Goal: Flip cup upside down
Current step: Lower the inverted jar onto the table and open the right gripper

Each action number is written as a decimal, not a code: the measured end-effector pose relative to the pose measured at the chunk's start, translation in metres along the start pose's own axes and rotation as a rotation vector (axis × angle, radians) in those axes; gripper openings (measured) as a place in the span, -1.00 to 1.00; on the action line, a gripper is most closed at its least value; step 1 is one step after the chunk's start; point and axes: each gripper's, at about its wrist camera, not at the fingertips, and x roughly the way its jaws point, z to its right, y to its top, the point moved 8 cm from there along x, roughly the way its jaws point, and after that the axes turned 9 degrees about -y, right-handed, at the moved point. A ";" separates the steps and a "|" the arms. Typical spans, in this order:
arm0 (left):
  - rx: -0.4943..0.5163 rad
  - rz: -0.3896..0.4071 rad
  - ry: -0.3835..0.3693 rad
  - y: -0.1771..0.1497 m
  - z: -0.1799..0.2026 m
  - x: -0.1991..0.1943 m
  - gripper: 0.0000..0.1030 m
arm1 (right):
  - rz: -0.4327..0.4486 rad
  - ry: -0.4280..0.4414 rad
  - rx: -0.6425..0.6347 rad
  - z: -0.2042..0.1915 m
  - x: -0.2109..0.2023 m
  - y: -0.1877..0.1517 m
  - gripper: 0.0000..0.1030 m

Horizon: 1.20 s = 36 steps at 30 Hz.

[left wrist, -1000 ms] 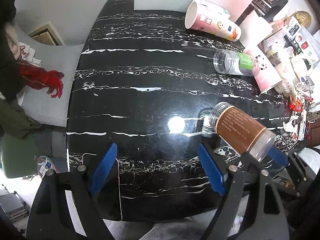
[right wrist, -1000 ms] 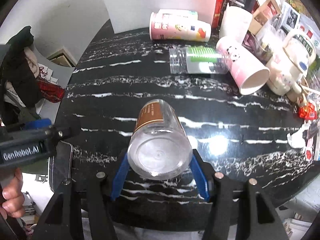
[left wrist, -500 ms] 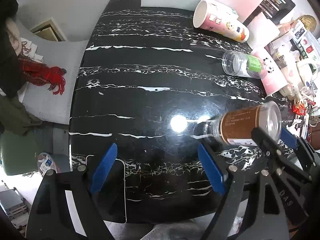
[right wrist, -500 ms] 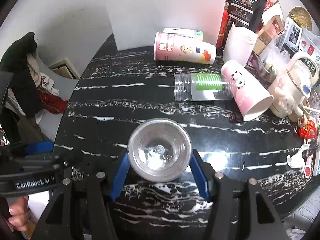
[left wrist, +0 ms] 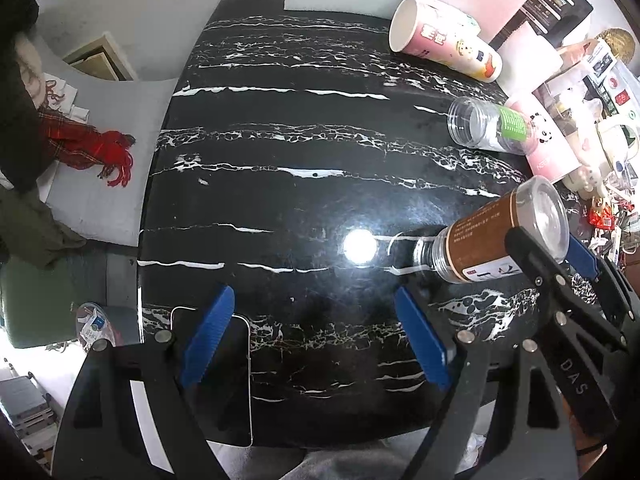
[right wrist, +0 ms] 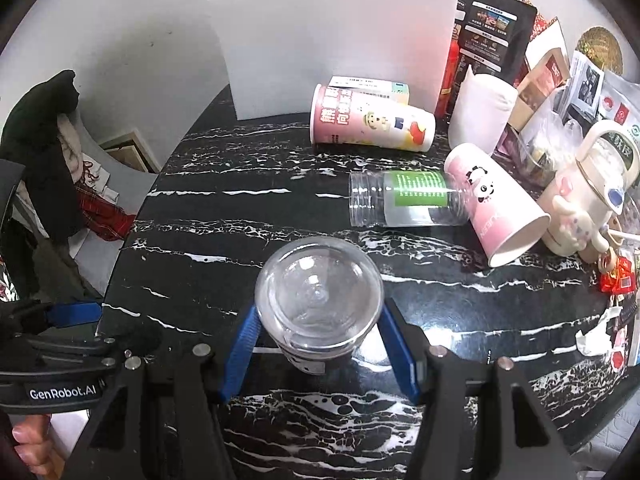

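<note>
Left wrist view: the left gripper [left wrist: 314, 334] hangs over the black marble table [left wrist: 280, 160] with its blue pads spread wide and nothing between them. A phone [left wrist: 224, 380] lies under its left finger at about 7 o'clock. At 3 o'clock the right gripper [left wrist: 556, 248] clamps the cup [left wrist: 492, 236], a clear plastic tumbler with a brown label. The cup is inverted and tilted: its mouth points down toward the tabletop and looks to be at or just above the glossy surface, while its clear base faces up and outward. Whether the rim already touches I cannot tell. At 1 to 2 o'clock lie a pink cartoon paper cup [left wrist: 444, 46] and a clear jar with a green label [left wrist: 488, 126], both on their sides.

Right wrist view: the right gripper [right wrist: 320, 346] is closed on the cup [right wrist: 318, 300], whose round clear base fills the centre and faces the camera. The jar [right wrist: 404, 204] lies at 1 o'clock, touching a pink panda cup [right wrist: 496, 208]. The left gripper [right wrist: 76, 314] shows at 9 o'clock.

The flip seems nearly complete. To finish well, level the wrist so the whole rim meets the marble together, lower gently since the glossy top could let it skid, and release only once the cup stands square, well apart from the jar.
</note>
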 end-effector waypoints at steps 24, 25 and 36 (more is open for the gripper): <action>-0.006 0.007 0.015 -0.005 0.003 -0.004 0.60 | 0.036 -0.041 -0.045 -0.003 -0.004 -0.011 0.43; -0.011 0.010 0.016 -0.005 0.003 -0.006 0.60 | 0.037 -0.033 -0.040 -0.002 -0.006 -0.010 0.49; 0.005 0.075 0.042 0.011 0.012 -0.044 0.60 | 0.053 0.001 -0.053 0.003 -0.035 0.004 0.52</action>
